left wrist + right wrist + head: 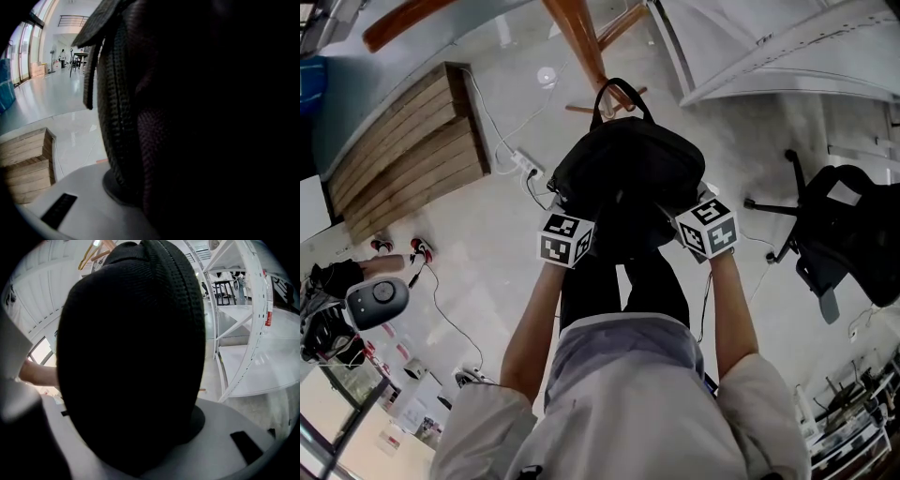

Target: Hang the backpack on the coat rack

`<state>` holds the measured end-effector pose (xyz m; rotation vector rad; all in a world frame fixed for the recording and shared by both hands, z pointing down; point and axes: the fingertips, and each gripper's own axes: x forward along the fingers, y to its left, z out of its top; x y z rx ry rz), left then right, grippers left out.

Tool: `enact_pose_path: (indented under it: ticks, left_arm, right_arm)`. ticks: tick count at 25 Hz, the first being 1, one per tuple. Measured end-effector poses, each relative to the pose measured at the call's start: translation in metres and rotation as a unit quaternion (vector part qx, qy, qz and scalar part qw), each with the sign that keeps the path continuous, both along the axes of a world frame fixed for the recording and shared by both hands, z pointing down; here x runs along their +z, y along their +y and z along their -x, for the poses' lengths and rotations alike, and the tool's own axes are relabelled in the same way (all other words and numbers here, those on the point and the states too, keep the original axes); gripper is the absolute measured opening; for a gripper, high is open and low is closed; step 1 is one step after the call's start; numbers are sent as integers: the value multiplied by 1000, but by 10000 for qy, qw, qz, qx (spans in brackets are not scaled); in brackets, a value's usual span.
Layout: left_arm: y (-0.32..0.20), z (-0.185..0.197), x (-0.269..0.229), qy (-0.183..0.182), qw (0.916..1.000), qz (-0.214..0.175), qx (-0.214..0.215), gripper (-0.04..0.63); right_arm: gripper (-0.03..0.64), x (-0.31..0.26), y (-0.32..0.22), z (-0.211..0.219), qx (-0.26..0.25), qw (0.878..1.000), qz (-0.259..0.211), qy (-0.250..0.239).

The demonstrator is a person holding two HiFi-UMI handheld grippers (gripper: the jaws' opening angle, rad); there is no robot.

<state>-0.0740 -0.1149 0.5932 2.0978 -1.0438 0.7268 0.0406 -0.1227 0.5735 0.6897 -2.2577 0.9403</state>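
Pinched at both flanks by left tongs [574,223] and right tongs [697,216]: backpack [623,169]. Risk: top loop [620,97] missing coat rack [581,47] peg, dropping on release.

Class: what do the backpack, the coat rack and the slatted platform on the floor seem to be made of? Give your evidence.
The backpack looks like matte black woven synthetic, probably nylon: coarse weave and a zip show close up. The coat rack looks like smooth reddish-brown wood, perhaps varnished. The platform is pale wooden planks, seams visible.
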Motion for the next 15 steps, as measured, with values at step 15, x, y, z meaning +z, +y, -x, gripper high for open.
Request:
enact_pose_path:
  ticks: [15]
  left_arm:
    - [-2,5,26,18,9996,285,-34,121]
  right_arm:
    - [170,25,-2,4,27,9997,214,60]
